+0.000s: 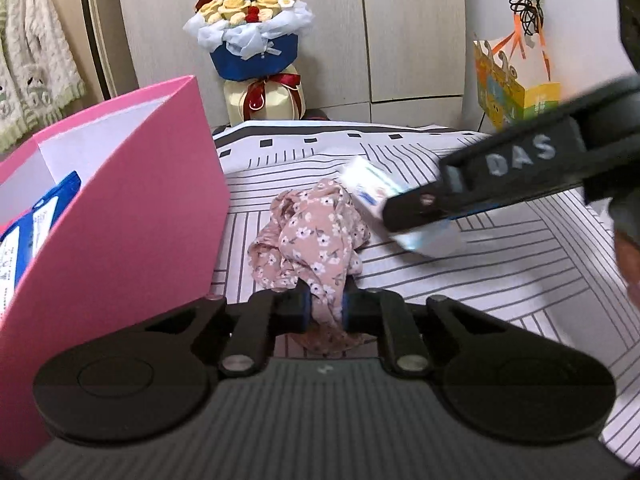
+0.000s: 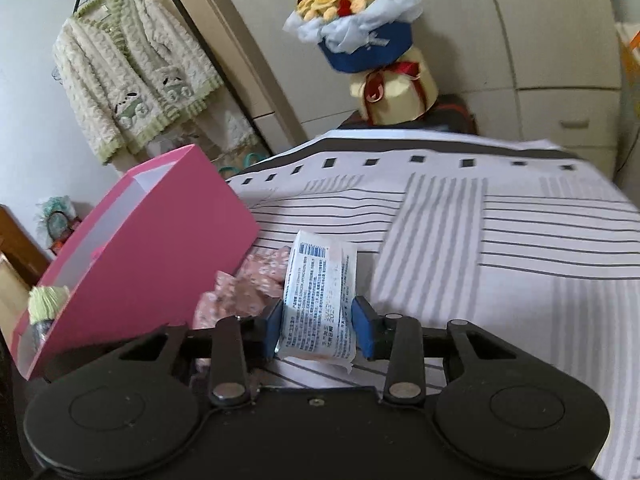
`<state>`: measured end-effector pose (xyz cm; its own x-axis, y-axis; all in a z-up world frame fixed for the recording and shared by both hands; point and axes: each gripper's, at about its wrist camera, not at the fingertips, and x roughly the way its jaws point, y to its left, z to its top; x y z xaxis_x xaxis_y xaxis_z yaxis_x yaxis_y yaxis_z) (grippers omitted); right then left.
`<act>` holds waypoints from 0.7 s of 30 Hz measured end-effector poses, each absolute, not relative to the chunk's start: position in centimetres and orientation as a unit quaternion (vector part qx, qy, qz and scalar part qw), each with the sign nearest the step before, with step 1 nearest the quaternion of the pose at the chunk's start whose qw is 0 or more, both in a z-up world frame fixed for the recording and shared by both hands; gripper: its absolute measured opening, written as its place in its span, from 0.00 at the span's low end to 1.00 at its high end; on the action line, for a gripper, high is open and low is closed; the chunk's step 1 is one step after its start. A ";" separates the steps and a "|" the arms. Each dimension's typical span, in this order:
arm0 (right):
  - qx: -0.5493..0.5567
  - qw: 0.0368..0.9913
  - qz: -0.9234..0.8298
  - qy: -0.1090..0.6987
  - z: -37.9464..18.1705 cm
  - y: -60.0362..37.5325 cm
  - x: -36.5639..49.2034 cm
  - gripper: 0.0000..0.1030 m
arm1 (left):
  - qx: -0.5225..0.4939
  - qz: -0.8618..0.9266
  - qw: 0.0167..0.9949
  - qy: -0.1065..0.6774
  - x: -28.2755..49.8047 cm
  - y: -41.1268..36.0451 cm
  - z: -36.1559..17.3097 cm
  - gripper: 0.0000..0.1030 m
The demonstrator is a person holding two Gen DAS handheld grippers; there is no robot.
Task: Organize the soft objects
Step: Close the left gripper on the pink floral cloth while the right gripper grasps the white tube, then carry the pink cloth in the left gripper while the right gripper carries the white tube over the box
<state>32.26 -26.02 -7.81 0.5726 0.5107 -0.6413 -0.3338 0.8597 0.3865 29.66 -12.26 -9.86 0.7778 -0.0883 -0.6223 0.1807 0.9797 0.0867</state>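
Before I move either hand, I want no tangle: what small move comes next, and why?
Probably lift the left tool a little with the floral cloth and carry it toward the pink box. Its pads are shut on the cloth, and the box stands open just left. The right tool brackets the white packet beside the cloth, so rise gently.

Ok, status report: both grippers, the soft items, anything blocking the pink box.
Left gripper shut on floral cloth. Right gripper around white tissue pack, pads at its sides. Pink box open, close left; nothing blocking.
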 end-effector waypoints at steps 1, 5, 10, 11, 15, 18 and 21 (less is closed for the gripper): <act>0.107 0.883 0.236 0.391 -7.7 -26.4 31.8 0.41 | 0.068 -0.072 0.940 0.325 29.6 -12.2 -9.8 0.12; 0.087 0.895 0.220 0.378 -7.5 -27.3 30.5 0.41 | 0.057 -0.073 0.943 0.319 29.4 -11.9 -9.8 0.11; 0.013 0.904 0.210 0.371 -7.6 -26.5 29.2 0.41 | 0.044 -0.087 0.944 0.316 28.9 -11.8 -9.6 0.10; 0.007 0.903 0.212 0.375 -7.9 -26.5 29.2 0.41 | 0.041 -0.091 0.943 0.318 28.8 -11.7 -9.6 0.10; 0.007 0.901 0.218 0.375 -8.1 -26.5 29.2 0.42 | 0.035 -0.097 0.943 0.316 28.5 -11.7 -9.3 0.09; -0.012 0.900 0.222 0.375 -8.4 -26.1 29.1 0.45 | 0.025 -0.097 0.945 0.313 28.3 -11.6 -9.1 0.09; -0.027 0.899 0.221 0.378 -8.5 -25.8 28.5 0.46 | 0.016 -0.102 0.945 0.310 27.7 -11.4 -8.9 0.09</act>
<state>28.49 -25.77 -8.48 0.6163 0.3764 -0.6917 -0.4173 0.9010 0.1184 27.74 -11.40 -8.90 0.7865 -0.1827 -0.5900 0.2032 0.9786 -0.0323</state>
